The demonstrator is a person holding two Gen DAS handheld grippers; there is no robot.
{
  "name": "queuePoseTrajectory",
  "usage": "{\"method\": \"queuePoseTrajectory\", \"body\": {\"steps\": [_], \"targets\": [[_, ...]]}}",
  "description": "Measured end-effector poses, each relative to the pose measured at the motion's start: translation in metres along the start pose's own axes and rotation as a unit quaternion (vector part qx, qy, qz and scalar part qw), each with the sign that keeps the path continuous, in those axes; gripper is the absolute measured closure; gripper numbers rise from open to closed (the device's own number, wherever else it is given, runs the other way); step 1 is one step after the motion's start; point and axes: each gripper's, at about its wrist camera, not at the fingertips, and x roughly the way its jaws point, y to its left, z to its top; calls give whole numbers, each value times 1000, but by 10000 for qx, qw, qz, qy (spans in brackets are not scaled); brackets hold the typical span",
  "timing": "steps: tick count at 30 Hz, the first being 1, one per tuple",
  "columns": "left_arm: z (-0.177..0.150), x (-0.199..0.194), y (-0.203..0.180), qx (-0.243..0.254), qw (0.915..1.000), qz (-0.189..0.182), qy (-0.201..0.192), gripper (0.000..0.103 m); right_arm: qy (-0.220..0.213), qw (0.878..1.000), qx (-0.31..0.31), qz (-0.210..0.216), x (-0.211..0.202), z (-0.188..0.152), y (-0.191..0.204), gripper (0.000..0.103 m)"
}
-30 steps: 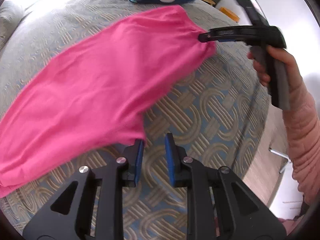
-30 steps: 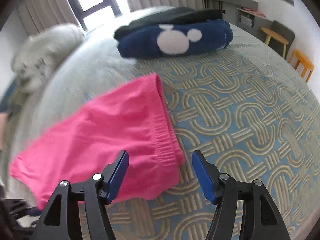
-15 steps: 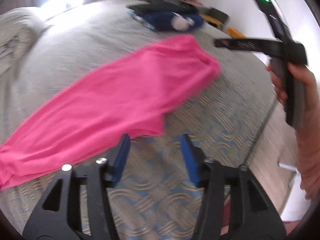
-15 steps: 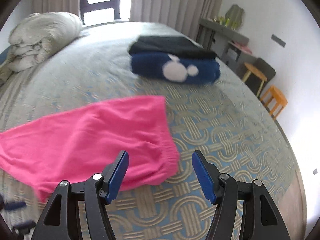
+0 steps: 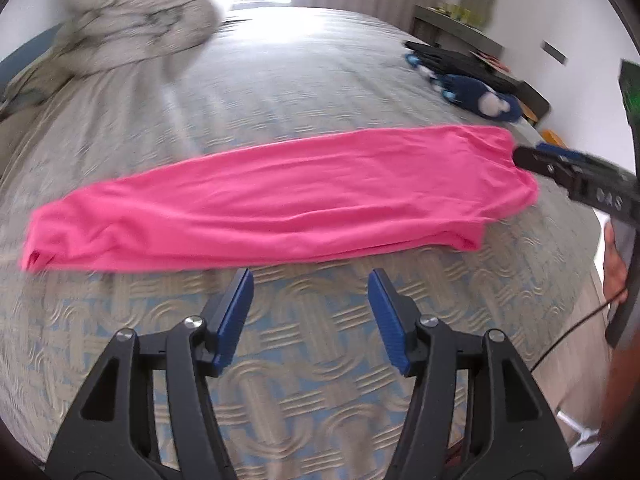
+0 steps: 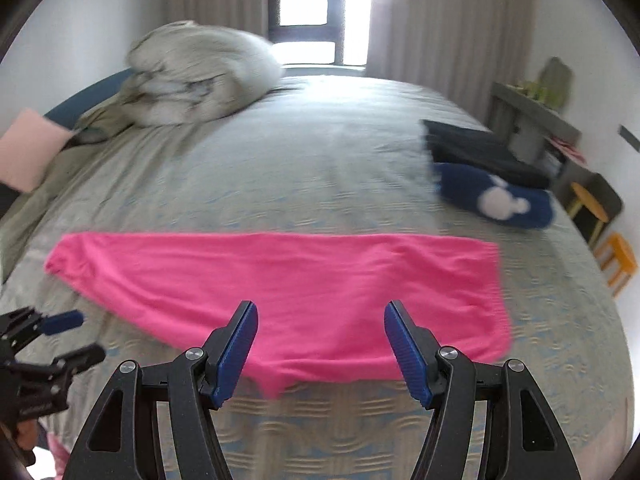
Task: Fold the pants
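Since 1 second earlier, both grippers have been drawn back from the bright pink cotton pants [image 5: 280, 204], and the left gripper [image 5: 310, 316] has let go of the near edge it was closed on. Its blue-padded jaws have just been opening and are now spread apart over bare bedspread, with nothing between them. The right gripper [image 6: 320, 344] is held wide open above the pants' waistband end, gripping nothing. The pants are laid out flat in 1 long strip across the grey woven-pattern bedspread [image 5: 304, 380]. A folded navy blanket with white spots [image 6: 500, 200] is seen well beyond them.
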Motion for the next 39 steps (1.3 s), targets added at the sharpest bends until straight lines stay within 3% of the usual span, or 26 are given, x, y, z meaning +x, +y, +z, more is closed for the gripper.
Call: {"method": "queuePoseTrajectory", "body": {"steps": [3, 12, 16, 20, 24, 26, 33, 36, 38, 39], "targets": [[-8, -5, 27, -293, 9994, 197, -39, 38, 124, 9996, -49, 232, 9, 0, 26, 36], [-22, -11, 112, -789, 9902, 1146, -151, 32, 351, 9971, -596, 306, 32, -2, 97, 36], [-31, -13, 183, -1470, 9764, 1575, -136, 32, 529, 9950, -571, 619, 41, -2, 116, 36], [-46, -10, 270, -2473, 9540, 1695, -70, 32, 749, 9928, -630, 686, 55, -3, 131, 36], [-47, -2, 317, -3162, 9422, 1107, 16, 45, 973, 9901, -729, 705, 70, -1, 149, 36], [-42, 2, 330, -3439, 9362, 718, -29, 45, 1028, 9891, -738, 749, 75, 1, 156, 36], [-12, 39, 335, -3637, 9303, -424, 224, 45, 1210, 9831, -979, 964, 94, 4, 192, 36], [0, 58, 339, -3760, 9257, -329, 255, 45, 1308, 9807, -1050, 1003, 101, 2, 203, 36], [6, 65, 344, -3878, 9212, -268, 171, 66, 1365, 9796, -1062, 1022, 105, 0, 206, 36], [10, 66, 345, -3879, 9211, -289, 138, 94, 1373, 9794, -1066, 1026, 105, 0, 206, 36]]}}
